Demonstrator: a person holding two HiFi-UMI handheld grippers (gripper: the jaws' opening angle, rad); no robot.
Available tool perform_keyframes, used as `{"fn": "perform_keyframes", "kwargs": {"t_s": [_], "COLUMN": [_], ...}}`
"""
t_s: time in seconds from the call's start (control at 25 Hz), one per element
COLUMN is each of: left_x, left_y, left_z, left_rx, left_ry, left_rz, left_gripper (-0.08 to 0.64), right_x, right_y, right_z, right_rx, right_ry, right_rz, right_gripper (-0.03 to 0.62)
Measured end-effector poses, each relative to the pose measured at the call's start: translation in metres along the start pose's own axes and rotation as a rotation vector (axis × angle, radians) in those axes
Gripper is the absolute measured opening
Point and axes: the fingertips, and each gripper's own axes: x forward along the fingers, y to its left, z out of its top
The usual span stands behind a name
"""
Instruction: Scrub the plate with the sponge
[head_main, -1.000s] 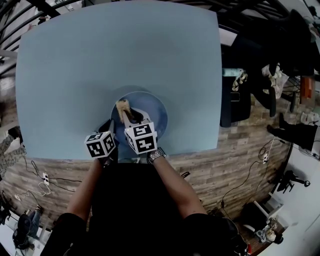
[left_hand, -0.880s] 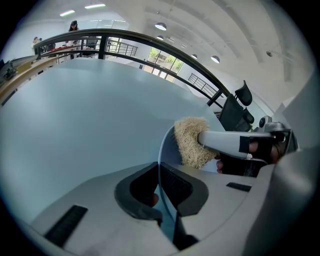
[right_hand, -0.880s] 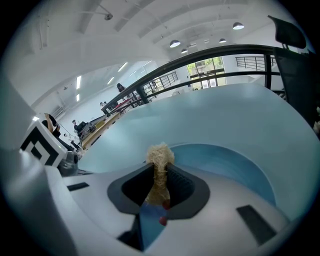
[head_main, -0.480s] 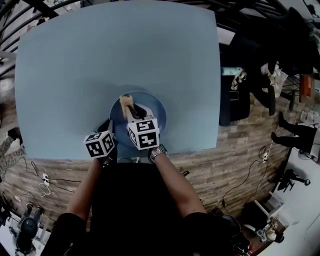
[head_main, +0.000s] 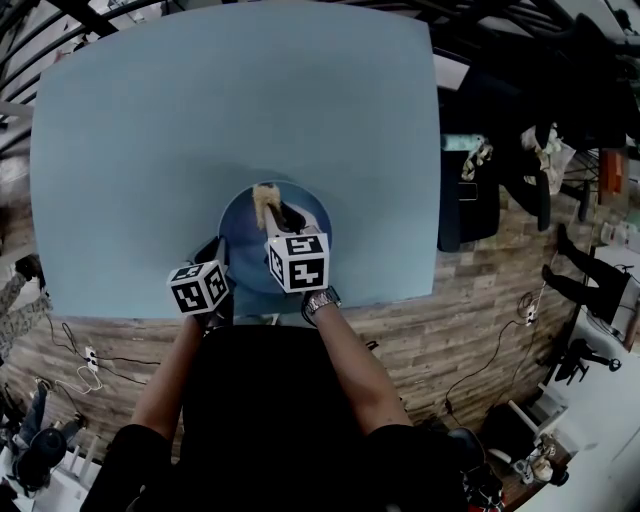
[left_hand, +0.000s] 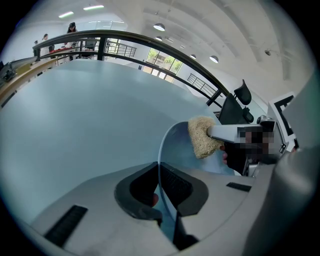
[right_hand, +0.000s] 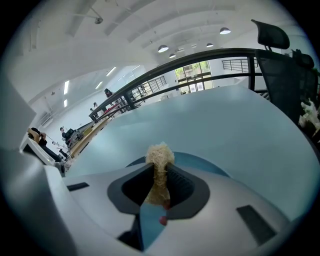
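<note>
1. head view, starting left: the left gripper (head_main: 218, 252) is clamped on the near-left rim of the blue plate (head_main: 310, 228). the plate sits on the table (head_main: 230, 110), close to its near edge.
2. left gripper view backs that up: the thin rim runs right between the jaws, and both press on it.
3. moving right, the right gripper (head_main: 272, 218) is closed tight on the tan sponge (head_main: 265, 200), squashing it thin between the jaws.
4. the sponge is against the plate's far part, near the rim.
</note>
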Motion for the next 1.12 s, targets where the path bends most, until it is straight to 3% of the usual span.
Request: {"fn": "perform_keyframes", "kwargs": {"t_s": [1.12], "left_x": [0.003], "left_y": [-0.003], "left_z": [0.000], "left_rx": [0.023], "left_ry": [-0.004], "left_rz": [-0.007], "left_gripper": [0.011], "right_x": [-0.038], "right_y": [-0.057], "right_z": [-0.013], "right_rx": [0.069], "right_ry": [-0.006], "right_rz": [-0.110], "right_gripper": [0.072]}}
